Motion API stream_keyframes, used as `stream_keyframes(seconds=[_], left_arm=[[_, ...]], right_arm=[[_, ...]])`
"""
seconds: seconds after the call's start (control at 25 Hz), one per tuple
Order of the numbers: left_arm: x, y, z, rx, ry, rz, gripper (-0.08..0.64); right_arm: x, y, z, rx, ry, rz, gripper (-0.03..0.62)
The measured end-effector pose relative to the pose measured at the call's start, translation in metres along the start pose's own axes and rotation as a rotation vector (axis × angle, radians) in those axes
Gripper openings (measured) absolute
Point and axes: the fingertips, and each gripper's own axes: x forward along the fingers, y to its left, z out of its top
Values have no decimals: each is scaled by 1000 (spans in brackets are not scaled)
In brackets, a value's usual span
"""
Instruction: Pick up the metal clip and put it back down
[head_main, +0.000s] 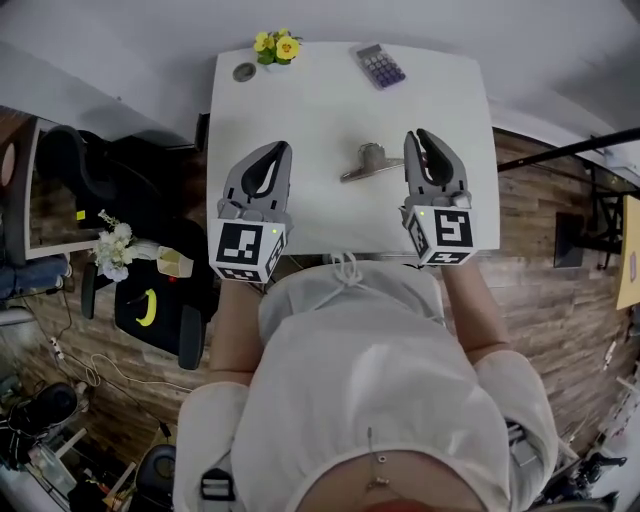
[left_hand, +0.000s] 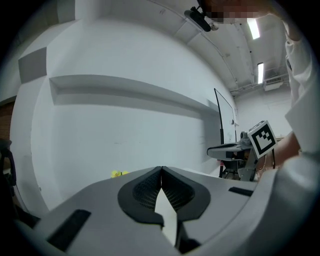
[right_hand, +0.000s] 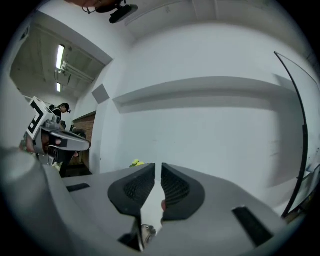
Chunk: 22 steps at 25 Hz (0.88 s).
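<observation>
The metal clip (head_main: 368, 162) lies on the white table (head_main: 300, 110), slightly right of its middle, with nothing touching it. My left gripper (head_main: 283, 148) hovers over the table's front left with its jaws shut and empty; in the left gripper view (left_hand: 161, 169) the tips meet. My right gripper (head_main: 418, 134) is just to the right of the clip and apart from it. Only a narrow gap shows between its tips in the right gripper view (right_hand: 158, 166), and nothing is between them. Neither gripper view shows the clip.
A calculator (head_main: 380, 65) lies at the table's far right, and a yellow flower pot (head_main: 275, 46) and a small round disc (head_main: 244, 71) at the far left. A black chair (head_main: 150, 300) stands left of the table. My body is against the table's front edge.
</observation>
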Motion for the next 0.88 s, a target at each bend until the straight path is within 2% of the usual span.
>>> stream_keyframes(seconds=[0.08,0.4,0.88], left_arm=[[-3,-3,8,8,-17,5,18],[-9,-10,27,36,-46,16,18],[-2,-10,24,20,-30,38,18]], right_arm=[[-10,-3,8,-13,-27,-3,6],[-29,-7,19,12,-92,32,3],[-25,-9,10,34,-54,67,2]])
